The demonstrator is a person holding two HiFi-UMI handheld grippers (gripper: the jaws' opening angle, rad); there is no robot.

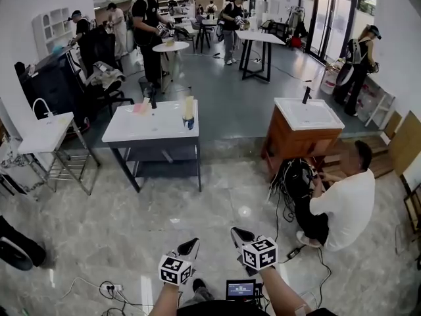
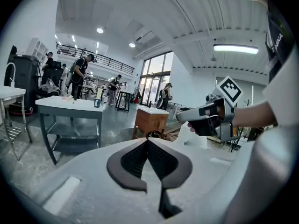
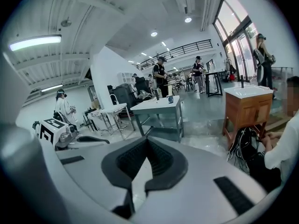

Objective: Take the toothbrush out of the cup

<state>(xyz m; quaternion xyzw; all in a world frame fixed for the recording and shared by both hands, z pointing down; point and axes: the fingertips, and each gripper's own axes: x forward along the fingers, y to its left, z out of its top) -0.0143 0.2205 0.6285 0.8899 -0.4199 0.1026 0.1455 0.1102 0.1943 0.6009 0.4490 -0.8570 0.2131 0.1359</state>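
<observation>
— Grey-padded left gripper [image 1: 191,244] and right gripper [image 1: 238,234], at 6 o'clock in the head view: state?
— Both clenched, pads meeting, nothing between them. Pale tiled floor [image 1: 217,196] lies ahead.
— Location of the dark cup [image 1: 189,122]?
— At 12 o'clock, well apart, on the 3 o'clock edge of the white-topped grey-legged table [image 1: 131,130]. The pale toothbrush [image 1: 189,105] stands upright in it.
— Step in hand?
— Approach, by my judgement. Next: close the distance, release one gripper's jaws and align them round the toothbrush above the rim. Steady the cup with the other.
</observation>
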